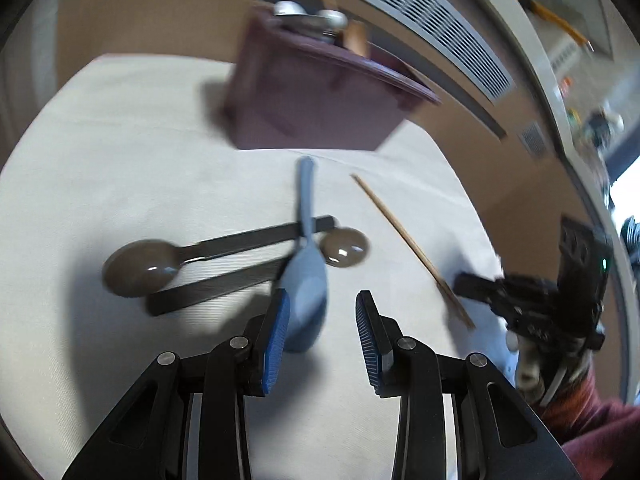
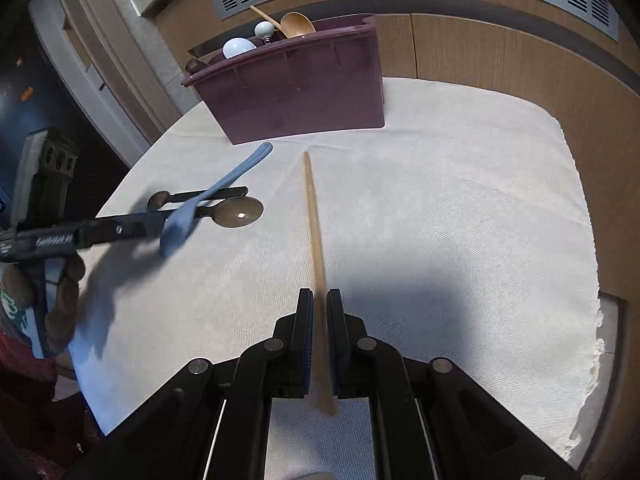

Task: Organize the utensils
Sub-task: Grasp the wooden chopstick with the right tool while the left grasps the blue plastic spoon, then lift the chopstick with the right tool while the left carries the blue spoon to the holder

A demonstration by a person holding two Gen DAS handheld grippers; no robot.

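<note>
Between the blue pads of the right gripper (image 2: 319, 312), a wooden chopstick (image 2: 314, 232) is clamped, its tip aimed at the purple utensil bin (image 2: 296, 92) at the far edge of the white cloth (image 2: 460, 200). At left, the left gripper (image 1: 322, 312) is spread wide above the blue spoon (image 1: 306, 280), which is crossed over two dark spoons (image 1: 192, 264); whether the left pad touches it cannot be told. Lettering on that gripper is unreadable. Both grippers are angled steeply downward.
</note>
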